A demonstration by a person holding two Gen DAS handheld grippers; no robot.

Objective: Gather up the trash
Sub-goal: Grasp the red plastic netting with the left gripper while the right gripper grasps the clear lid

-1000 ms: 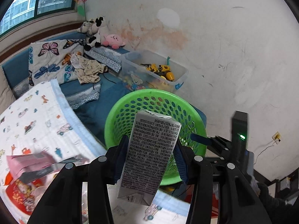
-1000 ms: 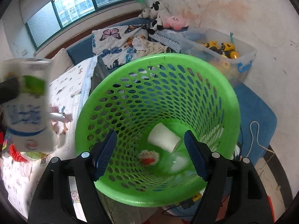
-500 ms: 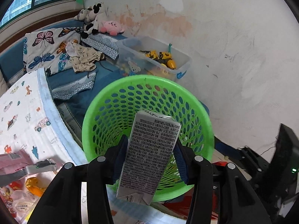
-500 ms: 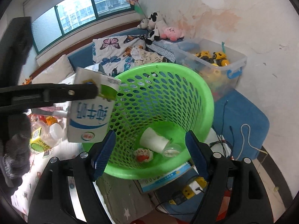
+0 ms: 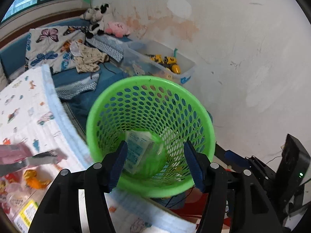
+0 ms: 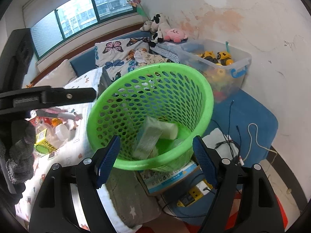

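Milk carton (image 5: 140, 151) is inside the green basket (image 5: 149, 85), blurred, lying tilted against the lower-left inner wall; centre of the left wrist frame. In the right wrist view the carton (image 6: 149, 139) sits low centre, leaning on a white cup (image 6: 171, 131) at the basket bottom; basket rim (image 6: 206, 89) fills mid-frame.

Left gripper (image 5: 155, 163): jaws wide apart, nothing between them, blue pads framing the basket's near rim at the bottom of the frame. Its arm also shows as a black bar at left in the right wrist view (image 6: 48, 97).

Right gripper (image 6: 155, 159): jaws wide apart, empty, bottom centre, straddling the near rim.

More trash on the printed sheet (image 6: 81, 81), left side of the right wrist frame: yellow-green box (image 6: 43, 142), clear cup (image 6: 60, 131), pink wrapper (image 6: 56, 113). The wrapper also appears blurred at lower left in the left wrist view (image 5: 21, 153).

Behind the basket, upper right: clear bin of yellow toys (image 6: 219, 62), against the stained wall (image 6: 262, 29). Plush toys (image 6: 165, 31) and butterfly blanket (image 6: 118, 52) upper centre. Box and power strip (image 6: 196, 192) under the basket, lower right.
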